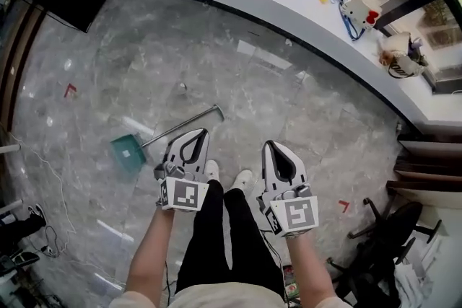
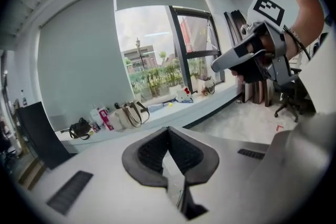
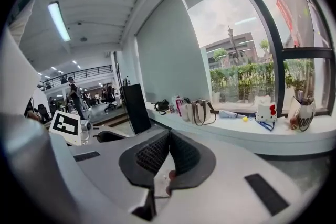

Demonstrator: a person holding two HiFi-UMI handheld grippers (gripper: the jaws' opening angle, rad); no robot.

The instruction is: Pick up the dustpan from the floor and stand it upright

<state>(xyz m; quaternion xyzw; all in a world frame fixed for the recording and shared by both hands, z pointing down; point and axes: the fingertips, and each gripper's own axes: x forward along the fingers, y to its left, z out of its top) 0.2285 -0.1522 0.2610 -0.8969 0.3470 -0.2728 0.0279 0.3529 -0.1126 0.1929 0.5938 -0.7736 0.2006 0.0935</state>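
left tool [image 1: 196, 133] and right tool [image 1: 271, 146] clenched, empty; dustpan [image 1: 128, 152] flat on floor [image 1: 108, 68]; thin handle [image 1: 180, 127] may slip if pinched off-centre.

The floor [image 1: 238, 94] is glossy, grey, marble-look stone. The dustpan [image 1: 128, 151], at ten o'clock from the left tongs [image 1: 193, 141], has a teal plastic pan and a shiny metal handle.
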